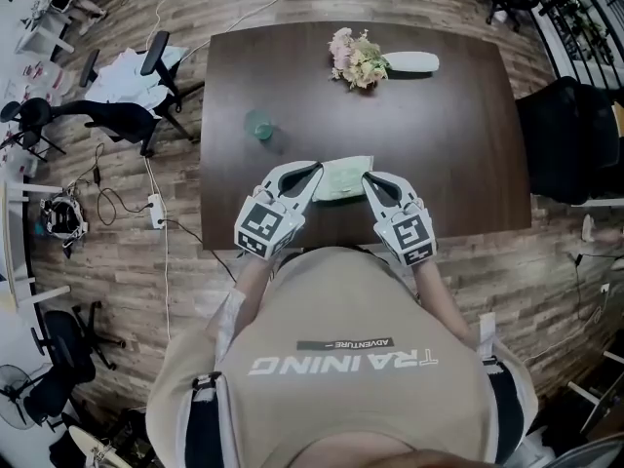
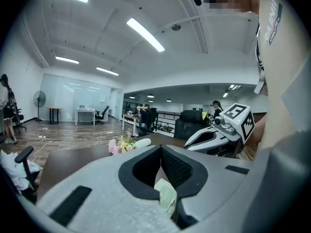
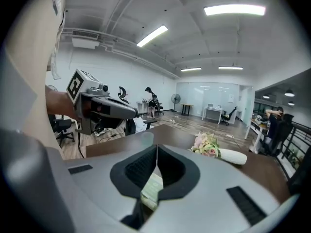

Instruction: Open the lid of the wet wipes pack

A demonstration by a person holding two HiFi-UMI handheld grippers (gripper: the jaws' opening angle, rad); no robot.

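Note:
The pale green wet wipes pack (image 1: pixel 341 179) lies flat near the table's front edge. My left gripper (image 1: pixel 314 171) has its tips at the pack's left end, and my right gripper (image 1: pixel 368 177) has its tips at the right end. In the left gripper view the left gripper (image 2: pixel 160 147) is shut, tips together with nothing between them, and part of the pack (image 2: pixel 166 196) shows through the gap below. The right gripper (image 3: pixel 156 148) is shut the same way over the pack (image 3: pixel 151 191). Whether either one touches the pack is hidden.
On the dark wooden table (image 1: pixel 458 154) a bunch of flowers (image 1: pixel 357 58) in a white vase (image 1: pixel 411 61) lies at the far side. A small green glass (image 1: pixel 258 125) stands to the left. Office chairs (image 1: pixel 127 115) and cables surround the table.

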